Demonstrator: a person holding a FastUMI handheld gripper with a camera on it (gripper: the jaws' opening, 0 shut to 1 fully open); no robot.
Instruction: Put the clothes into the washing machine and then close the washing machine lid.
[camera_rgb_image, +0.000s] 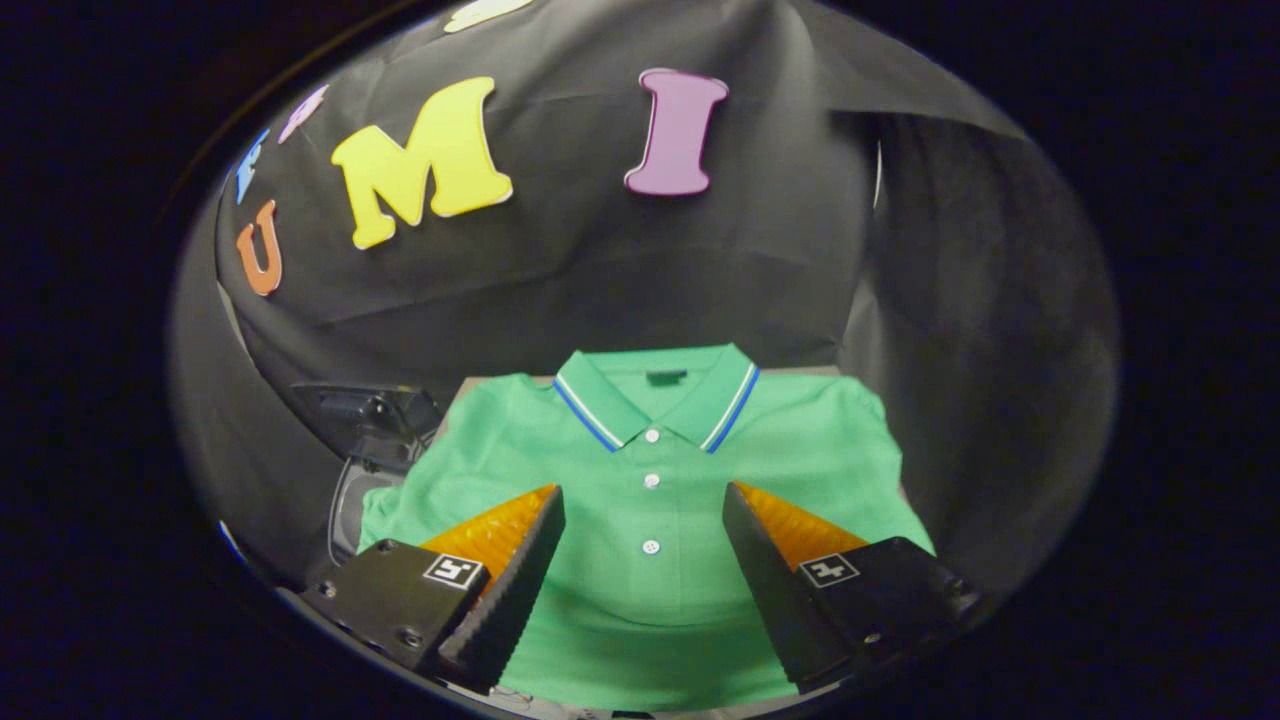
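Green polo shirt (650, 520) lies flat and buttoned on the tabletop (480, 378), collar away from the gripper (643, 545), placket running straight between the fingers (520, 560). Fingers stand wide apart, holding nothing, hovering above the shirt's chest; whether the tips touch the cloth, cannot tell. Dark machine-like thing with a raised flap (365, 415) sits beyond the left finger, beside the shirt's sleeve, probably the washing machine with lid up, but too dim to be sure.

Risks, as judgement:
- Cloth is spread smooth, so a flat close may pinch only the top layer or slide off with nothing; fingers need to press down and bunch fabric first.
- Grabbing mid-chest leaves sleeves and hem hanging; trailing cloth can drag across the tabletop or drape over the machine's rim instead of dropping in.
- Hanging cloth left on the rim would then stop the lid from shutting.
- Buttons sit between the fingers; a pinch on one could slip.
- Machine is off to the left and dark, so the carry may knock the lid.
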